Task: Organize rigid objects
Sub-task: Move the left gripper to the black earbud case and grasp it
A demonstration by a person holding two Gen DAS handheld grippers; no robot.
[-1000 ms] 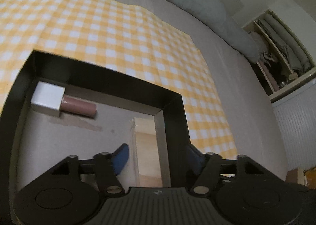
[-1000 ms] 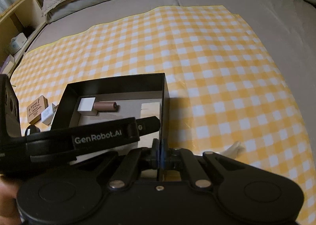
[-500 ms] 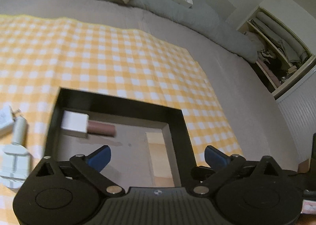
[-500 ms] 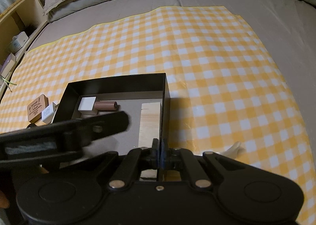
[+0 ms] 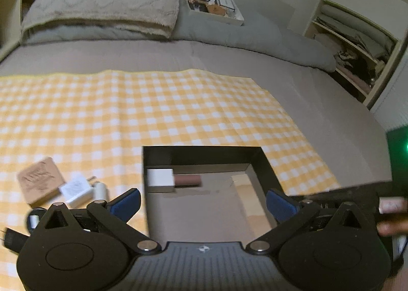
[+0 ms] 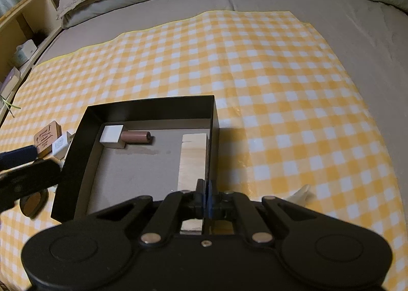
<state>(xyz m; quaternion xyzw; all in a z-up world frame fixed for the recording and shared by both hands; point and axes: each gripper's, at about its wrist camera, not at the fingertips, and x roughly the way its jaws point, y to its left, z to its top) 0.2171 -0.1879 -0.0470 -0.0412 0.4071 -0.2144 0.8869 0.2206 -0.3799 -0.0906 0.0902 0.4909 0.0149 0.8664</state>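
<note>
A black open box (image 6: pixel 153 106) (image 5: pixel 204 149) sits on the yellow checked cloth. Inside lie a white-capped brown tube (image 6: pixel 135 136) (image 5: pixel 187 180) and a pale wooden block (image 6: pixel 192 161) (image 5: pixel 251 204). My right gripper (image 6: pixel 206 195) is shut on the box's right wall near its front corner. My left gripper (image 5: pixel 202 200) is open and empty, raised above the box's front left. Left of the box lie a carved wooden block (image 5: pixel 39 180) (image 6: pixel 47 136), a white charger plug (image 5: pixel 76 189) (image 6: pixel 60 147) and a small white cylinder (image 5: pixel 100 190).
The cloth (image 6: pixel 280 87) lies on a grey bed with pillows (image 5: pixel 102 8) at the far side. A wooden shelf (image 6: pixel 23 36) stands to the left, an open closet (image 5: pixel 357 43) to the right. A round dark item (image 6: pixel 33 204) lies left of the box.
My left gripper has lifted back out of the box, opened wide and swung left, bringing the loose items into view. My right gripper has kept its hold on the box wall.
</note>
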